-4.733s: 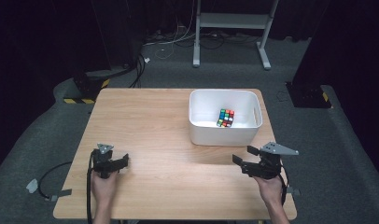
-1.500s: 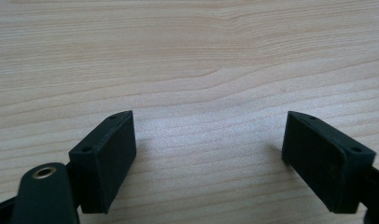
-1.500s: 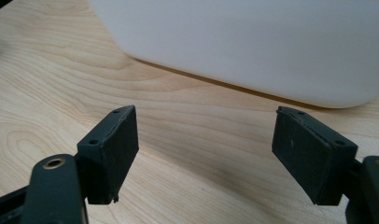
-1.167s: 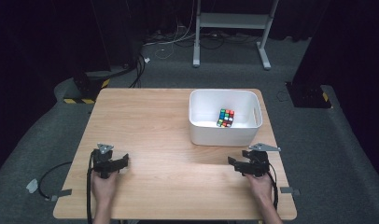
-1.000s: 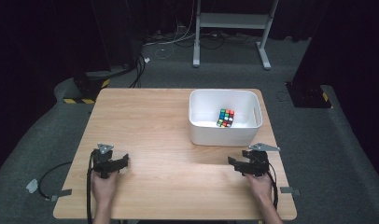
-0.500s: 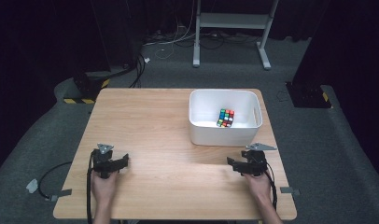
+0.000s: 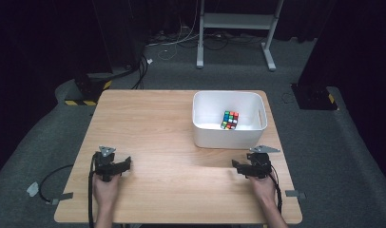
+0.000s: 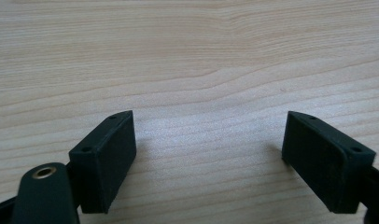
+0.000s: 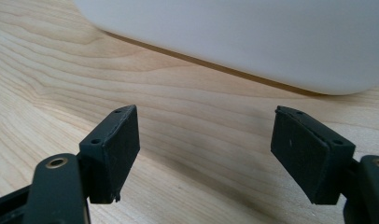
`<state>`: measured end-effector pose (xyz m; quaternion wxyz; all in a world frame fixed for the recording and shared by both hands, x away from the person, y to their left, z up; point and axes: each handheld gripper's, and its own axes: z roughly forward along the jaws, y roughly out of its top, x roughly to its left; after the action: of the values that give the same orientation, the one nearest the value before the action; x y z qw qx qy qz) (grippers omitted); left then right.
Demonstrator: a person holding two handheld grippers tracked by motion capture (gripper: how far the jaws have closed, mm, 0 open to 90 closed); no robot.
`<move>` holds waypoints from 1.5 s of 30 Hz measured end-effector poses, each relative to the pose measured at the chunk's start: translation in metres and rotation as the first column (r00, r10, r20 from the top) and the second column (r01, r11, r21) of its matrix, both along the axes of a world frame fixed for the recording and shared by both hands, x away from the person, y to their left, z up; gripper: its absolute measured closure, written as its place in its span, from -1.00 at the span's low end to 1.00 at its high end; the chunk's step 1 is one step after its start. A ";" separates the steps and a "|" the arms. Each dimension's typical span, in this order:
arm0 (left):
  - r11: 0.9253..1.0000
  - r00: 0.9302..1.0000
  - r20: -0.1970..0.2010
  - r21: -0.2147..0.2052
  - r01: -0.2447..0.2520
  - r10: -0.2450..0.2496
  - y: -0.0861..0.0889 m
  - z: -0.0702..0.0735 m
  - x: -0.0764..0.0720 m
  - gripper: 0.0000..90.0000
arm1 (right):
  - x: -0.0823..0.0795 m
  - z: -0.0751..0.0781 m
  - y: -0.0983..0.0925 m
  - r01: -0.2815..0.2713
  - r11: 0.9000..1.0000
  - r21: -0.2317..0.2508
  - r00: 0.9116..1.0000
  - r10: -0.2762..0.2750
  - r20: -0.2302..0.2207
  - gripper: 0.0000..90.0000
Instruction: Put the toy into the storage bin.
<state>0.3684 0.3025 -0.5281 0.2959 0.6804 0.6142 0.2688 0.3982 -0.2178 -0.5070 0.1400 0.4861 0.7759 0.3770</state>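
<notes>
A white tub (image 7: 227, 136) stands on the right half of the wooden table (image 7: 162, 128), and a multicoloured puzzle cube (image 7: 230, 119) lies inside it. My right gripper (image 7: 243, 167) rests on the table just in front of the tub's near right corner, held by a hand. Its jaws stand apart with nothing between them (image 9: 206, 154), and the tub wall (image 9: 253, 37) rises close ahead. My left gripper (image 7: 120, 164) rests near the front left of the table, open over bare wood (image 8: 211, 158).
The table's front edge runs just behind both hands. A grey cable (image 7: 53, 175) trails off the left side to the floor. A metal stand (image 7: 236, 28) and loose cables (image 7: 181, 42) lie on the floor beyond the far edge.
Since the earliest frame my right gripper has shifted a little to the left, closer to the tub's front. Over the last second nothing has visibly moved.
</notes>
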 end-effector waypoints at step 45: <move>1.000 1.000 0.001 -0.002 0.001 -0.001 0.000 0.000 0.000 -0.61 | -0.003 -0.017 0.010 0.025 0.988 -0.152 0.998 -0.016 0.066 -0.51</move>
<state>0.3682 0.3022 -0.5283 0.2969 0.6804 0.6139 0.2682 0.3957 -0.2076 -0.5239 0.2057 0.4695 0.7926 0.3303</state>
